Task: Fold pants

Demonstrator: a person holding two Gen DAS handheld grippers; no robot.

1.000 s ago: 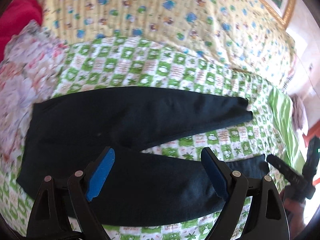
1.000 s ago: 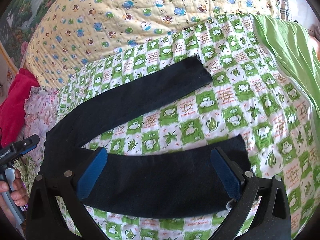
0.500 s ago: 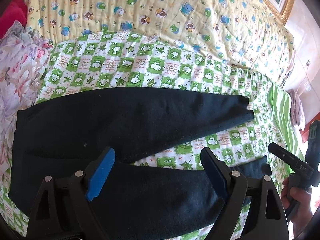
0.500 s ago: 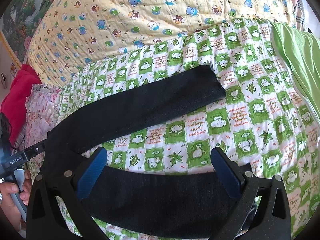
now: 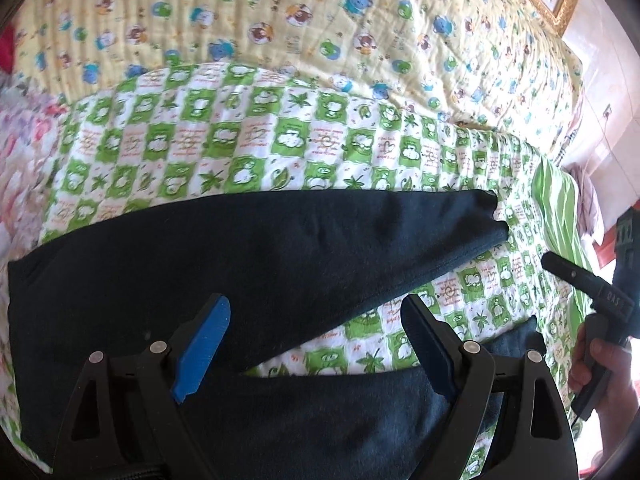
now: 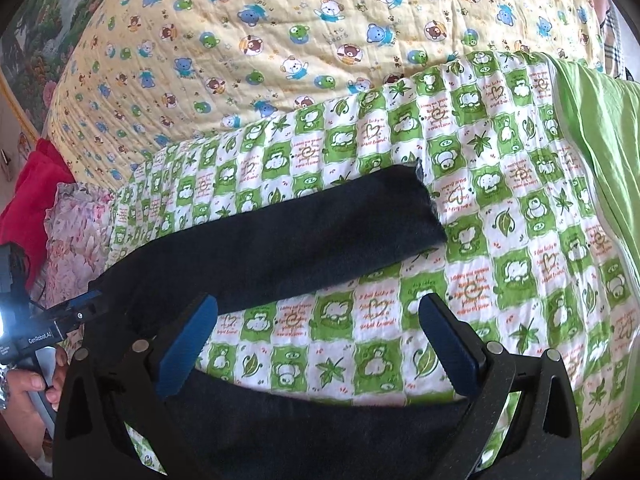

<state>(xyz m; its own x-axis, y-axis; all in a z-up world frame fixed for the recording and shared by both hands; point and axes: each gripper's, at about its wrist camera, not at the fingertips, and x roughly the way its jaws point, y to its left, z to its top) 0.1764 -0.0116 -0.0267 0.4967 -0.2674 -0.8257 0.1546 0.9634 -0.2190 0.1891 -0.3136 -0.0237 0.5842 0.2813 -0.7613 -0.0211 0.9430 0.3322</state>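
Dark navy pants (image 5: pixel 240 248) lie flat on a green-and-white checked sheet (image 5: pixel 240 152), legs spread in a V; the far leg also shows in the right wrist view (image 6: pixel 304 232). My left gripper (image 5: pixel 316 344) is open, low over the near leg close to the crotch. My right gripper (image 6: pixel 320 340) is open, low over the near leg (image 6: pixel 320 432) toward its cuff end. Neither holds cloth. The right gripper also shows at the right edge of the left wrist view (image 5: pixel 576 280).
A yellow quilt with bear prints (image 6: pixel 280 40) lies behind the sheet. A pink floral cloth (image 6: pixel 76 240) and a red cloth (image 6: pixel 32 184) lie at the left, a plain green cloth (image 6: pixel 600 140) at the right.
Both grippers have moved lower and closer to the pants. The near leg now sits under and behind the fingers. Both stay open.
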